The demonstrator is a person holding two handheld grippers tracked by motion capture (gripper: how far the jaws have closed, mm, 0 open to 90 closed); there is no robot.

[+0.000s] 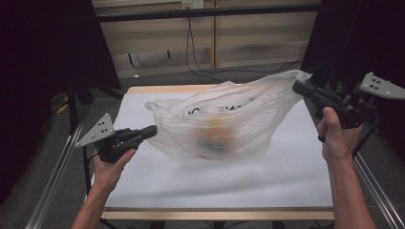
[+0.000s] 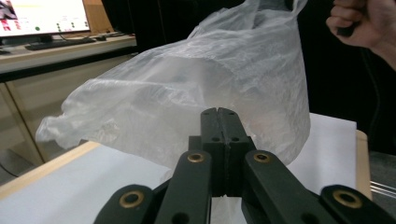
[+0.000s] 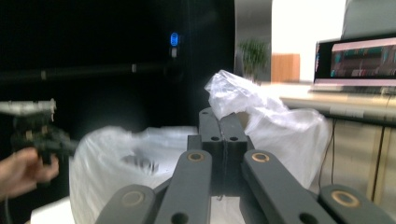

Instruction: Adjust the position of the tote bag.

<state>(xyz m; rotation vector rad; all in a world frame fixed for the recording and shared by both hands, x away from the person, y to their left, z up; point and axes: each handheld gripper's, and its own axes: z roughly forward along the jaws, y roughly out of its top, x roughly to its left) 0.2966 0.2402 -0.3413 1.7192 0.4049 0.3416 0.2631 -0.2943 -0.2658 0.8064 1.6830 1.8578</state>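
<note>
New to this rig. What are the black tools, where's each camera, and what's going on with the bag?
No robot arm here: a person holds a two-jaw hand gripper in each hand. The high view looks down on the white table; each gripper view comes from a camera riding on that gripper, looking along its black jaws. The left gripper and right gripper are both clamped on the edges of a translucent plastic bag, stretched between them. Something orange and blurred sits inside; I can't identify it.
</note>
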